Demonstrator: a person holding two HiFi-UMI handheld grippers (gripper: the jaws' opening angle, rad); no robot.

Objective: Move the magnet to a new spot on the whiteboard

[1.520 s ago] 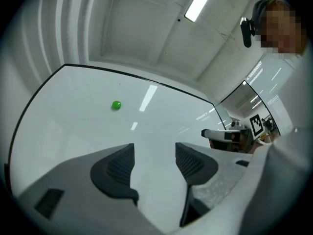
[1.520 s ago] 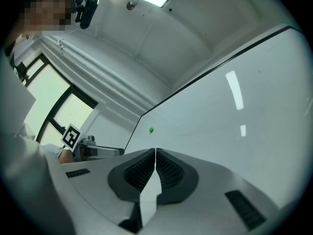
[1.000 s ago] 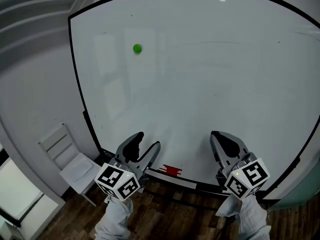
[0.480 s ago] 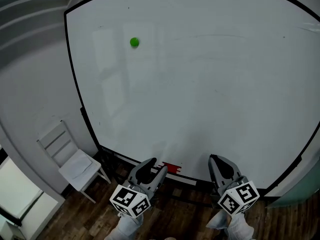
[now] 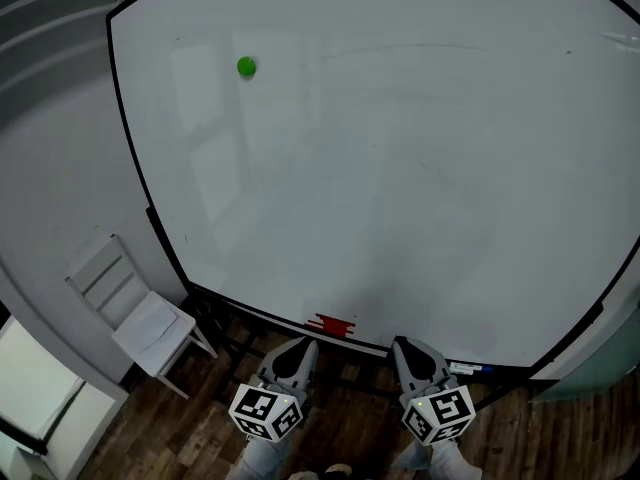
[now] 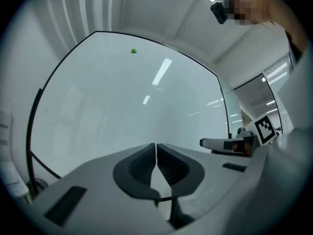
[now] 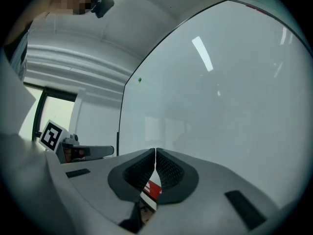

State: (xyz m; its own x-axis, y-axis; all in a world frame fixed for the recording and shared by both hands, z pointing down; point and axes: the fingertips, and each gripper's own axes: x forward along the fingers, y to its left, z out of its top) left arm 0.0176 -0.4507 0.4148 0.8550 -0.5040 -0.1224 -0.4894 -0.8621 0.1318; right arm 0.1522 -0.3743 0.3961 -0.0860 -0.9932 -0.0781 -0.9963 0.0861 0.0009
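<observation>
Near the whiteboard's (image 5: 400, 168) lower edge, left gripper (image 5: 298, 349) (jaws just closing, empty) and right gripper (image 5: 407, 348) are hanging clenched, well apart from the magnet (image 5: 246, 66).

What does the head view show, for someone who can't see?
A whiteboard fills the view, a small green magnet near its top left. By its bottom edge are the left gripper, jaws just closed, and the right gripper, both shut and empty.

Glossy smooth whiteboard (image 5: 400, 168), dark wood floor (image 5: 170, 440) — matt white chair (image 5: 150, 325)
</observation>
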